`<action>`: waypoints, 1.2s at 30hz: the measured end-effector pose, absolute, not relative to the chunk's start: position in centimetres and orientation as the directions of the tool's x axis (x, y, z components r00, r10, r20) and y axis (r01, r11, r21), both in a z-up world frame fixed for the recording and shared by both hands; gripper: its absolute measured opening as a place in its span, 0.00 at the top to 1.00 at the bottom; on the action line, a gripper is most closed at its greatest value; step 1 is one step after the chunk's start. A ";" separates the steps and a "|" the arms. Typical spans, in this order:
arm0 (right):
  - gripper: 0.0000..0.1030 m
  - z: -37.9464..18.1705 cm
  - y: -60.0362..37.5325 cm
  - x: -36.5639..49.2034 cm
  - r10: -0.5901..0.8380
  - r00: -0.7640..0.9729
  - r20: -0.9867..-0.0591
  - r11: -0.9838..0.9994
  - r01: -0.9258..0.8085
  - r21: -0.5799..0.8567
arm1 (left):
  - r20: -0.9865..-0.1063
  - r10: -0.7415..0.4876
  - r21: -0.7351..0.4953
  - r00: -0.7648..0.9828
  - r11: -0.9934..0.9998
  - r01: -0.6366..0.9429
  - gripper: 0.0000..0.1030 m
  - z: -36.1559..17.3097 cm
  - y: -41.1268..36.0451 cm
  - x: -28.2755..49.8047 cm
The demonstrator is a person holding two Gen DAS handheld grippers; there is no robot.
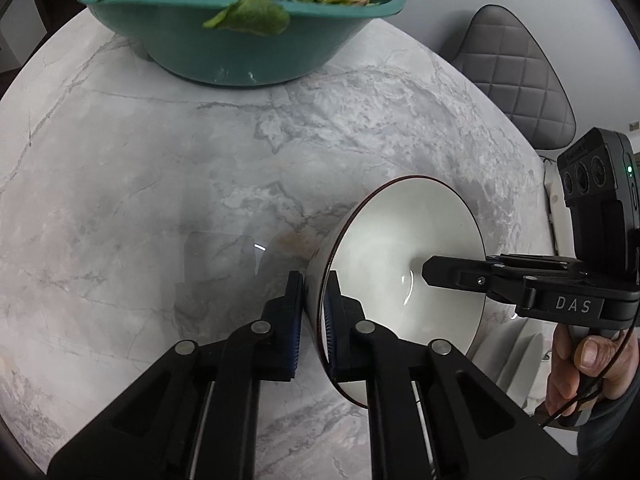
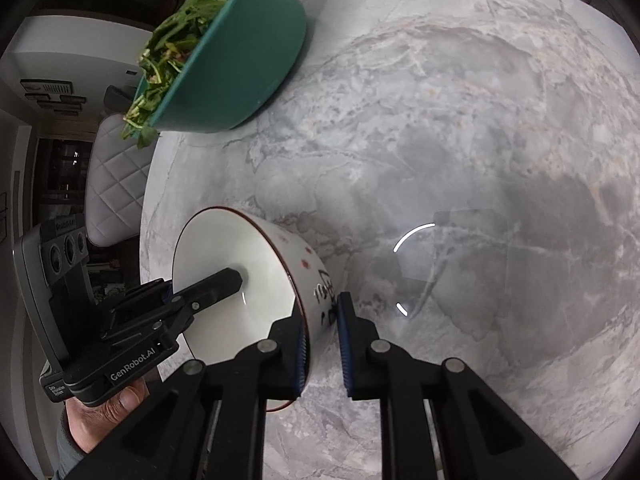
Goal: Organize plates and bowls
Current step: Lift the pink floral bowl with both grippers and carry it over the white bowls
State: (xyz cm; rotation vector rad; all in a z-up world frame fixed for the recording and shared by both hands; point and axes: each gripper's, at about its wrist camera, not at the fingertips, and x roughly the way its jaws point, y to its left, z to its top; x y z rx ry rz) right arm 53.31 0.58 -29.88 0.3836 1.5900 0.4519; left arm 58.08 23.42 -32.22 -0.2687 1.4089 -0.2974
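Two grippers pinch one white bowl (image 1: 404, 264) by opposite rims, left gripper (image 1: 314, 332) and right gripper (image 2: 322, 344) each clamped across its wall, near the marble table (image 1: 160, 184) edge; I'd lift both evenly

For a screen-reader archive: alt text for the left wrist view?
Left gripper clamps the rim of a white ceramic bowl on a grey marble table; right gripper reaches inside. Behind, a teal plastic bowl of greens.
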 end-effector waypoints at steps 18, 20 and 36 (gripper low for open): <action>0.85 -19.4 -9.1 45.4 0.457 0.061 -0.887 0.889 -0.048 0.455 | -0.901 -0.406 -0.360 0.154 0.896 0.259 0.90 -22.5 11.2 51.3; 0.85 -18.9 -10.5 43.8 0.445 0.073 -0.892 0.895 -0.036 0.444 | -0.903 -0.404 -0.353 0.144 0.891 0.284 0.90 -22.2 9.2 50.1; 0.85 -20.4 -16.1 36.7 0.428 0.045 -0.902 0.903 0.010 0.429 | -0.937 -0.340 -0.297 0.075 0.893 0.338 0.90 -24.3 1.7 43.2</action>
